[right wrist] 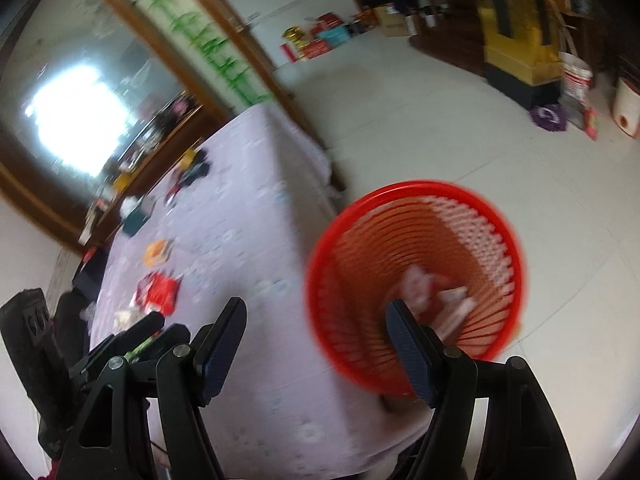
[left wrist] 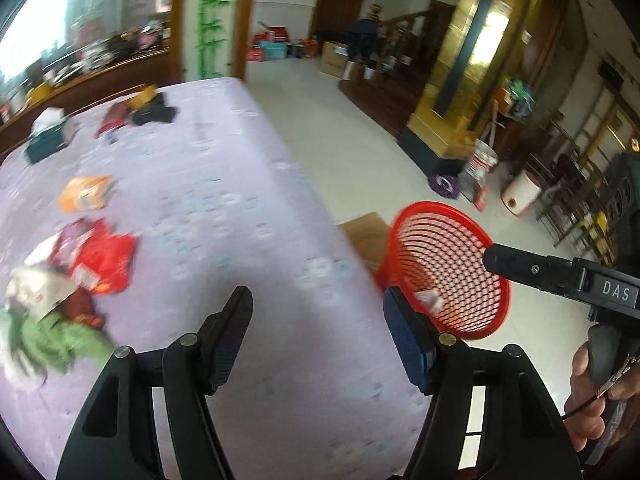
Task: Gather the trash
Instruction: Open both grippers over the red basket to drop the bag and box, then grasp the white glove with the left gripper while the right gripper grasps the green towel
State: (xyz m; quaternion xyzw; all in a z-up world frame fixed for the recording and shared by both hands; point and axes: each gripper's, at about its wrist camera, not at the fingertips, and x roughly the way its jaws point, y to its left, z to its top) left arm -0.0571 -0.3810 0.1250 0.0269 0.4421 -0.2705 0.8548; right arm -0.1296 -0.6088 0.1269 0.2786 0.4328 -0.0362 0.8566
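**Between drops: both grippers empty, more trash waiting on the table**

Nearest, left gripper (left wrist: 316, 320): jaws wide apart, nothing between, only bare cloth of the table (left wrist: 240, 200) below. Right gripper (right wrist: 316, 328) likewise wide and empty, poised over the table edge with the bin (right wrist: 414, 280) just beyond its right finger.

Standing on the floor just off the table's corner, that red mesh bin already holding a few pale scraps (right wrist: 432, 292). Judged from this: one drop done, next pick-up not yet begun.

Farther left on the cloth, the remaining trash: a heap of green and white scraps (left wrist: 44, 328), touching a red wrapper (left wrist: 104, 256); beyond, an orange packet (left wrist: 84, 192); near the far edge a tissue box (left wrist: 48, 136) and dark items (left wrist: 154, 114).

Next move, probably: swing left, away from the bin, settle open jaws around the nearest wrapper, close, carry back over the rim.

Hard to make out: everything smeared by motion blur, so wrapper prints unreadable and heap contents uncertain. Bin base hidden behind the fingers. Dark far items unidentifiable, perhaps not trash at all
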